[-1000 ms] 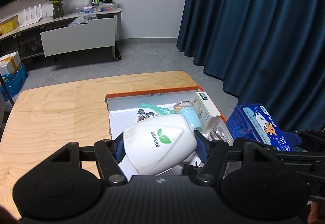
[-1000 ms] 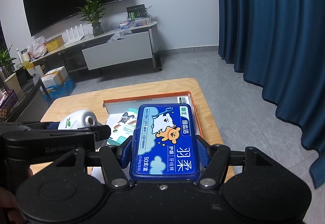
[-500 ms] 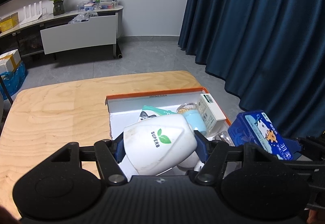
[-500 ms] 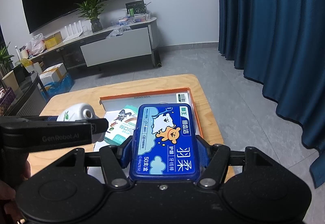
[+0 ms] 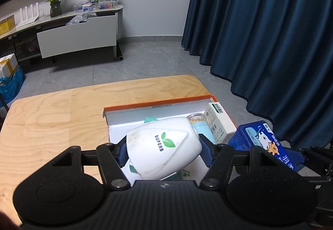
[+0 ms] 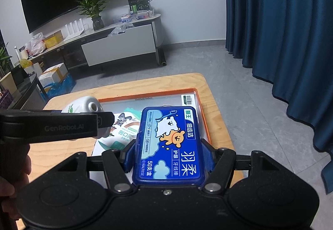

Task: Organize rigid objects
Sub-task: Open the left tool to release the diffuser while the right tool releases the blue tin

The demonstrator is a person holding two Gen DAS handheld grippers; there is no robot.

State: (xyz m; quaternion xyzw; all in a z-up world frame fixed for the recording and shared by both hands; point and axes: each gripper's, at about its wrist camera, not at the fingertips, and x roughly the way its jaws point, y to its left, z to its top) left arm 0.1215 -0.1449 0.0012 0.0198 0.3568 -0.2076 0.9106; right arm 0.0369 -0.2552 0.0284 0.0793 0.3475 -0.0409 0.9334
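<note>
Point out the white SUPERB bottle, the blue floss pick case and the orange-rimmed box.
white SUPERB bottle (image 5: 164, 146), left wrist view, logo face.
blue floss pick case (image 6: 169, 144), right wrist view, lid label.
orange-rimmed box (image 5: 158, 103), left wrist view, far rim.

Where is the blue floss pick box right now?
The blue floss pick box is clamped in the right gripper, held over the right side of the orange-rimmed tray, right of the white bottle.
</note>
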